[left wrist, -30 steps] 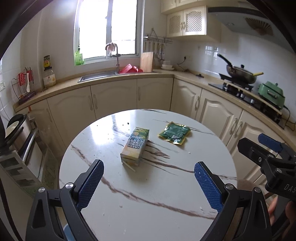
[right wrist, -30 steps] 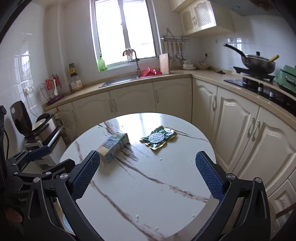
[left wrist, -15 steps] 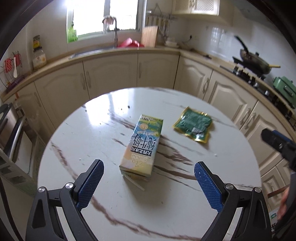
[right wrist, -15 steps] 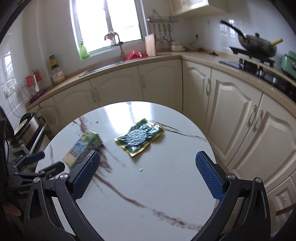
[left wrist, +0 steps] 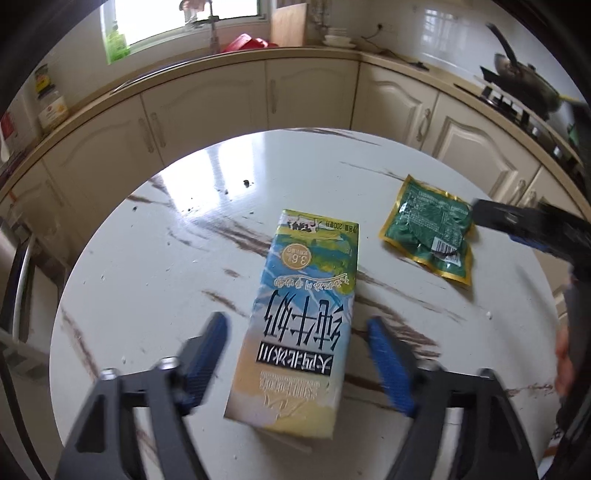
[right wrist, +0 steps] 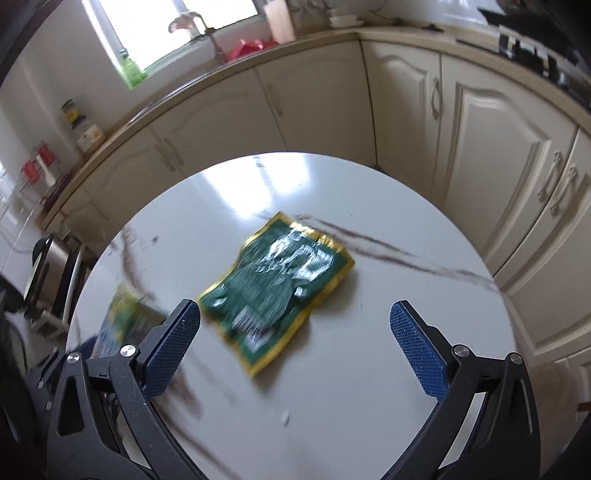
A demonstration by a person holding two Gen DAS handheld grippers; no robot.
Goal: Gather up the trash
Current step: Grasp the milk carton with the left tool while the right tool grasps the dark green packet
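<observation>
A milk carton (left wrist: 303,317) lies flat on the round marble table (left wrist: 184,258). My left gripper (left wrist: 297,354) is open, its fingers on either side of the carton's near half with gaps on both sides. A green foil packet (right wrist: 277,284) lies to the carton's right; it also shows in the left wrist view (left wrist: 430,232). My right gripper (right wrist: 295,336) is open just above the packet's near edge, and it shows in the left wrist view (left wrist: 524,225) beside the packet. The carton (right wrist: 125,325) is blurred at the left of the right wrist view.
Cream kitchen cabinets (right wrist: 461,122) curve around the table's far and right sides. A sink with a tap (left wrist: 207,22) is under the window. A stove with a pan (left wrist: 517,77) is at the far right. An appliance (right wrist: 44,273) stands left of the table.
Both grippers have moved forward and down toward the table. The left one now straddles the carton and its jaws have narrowed. The right one has come over the green packet.
</observation>
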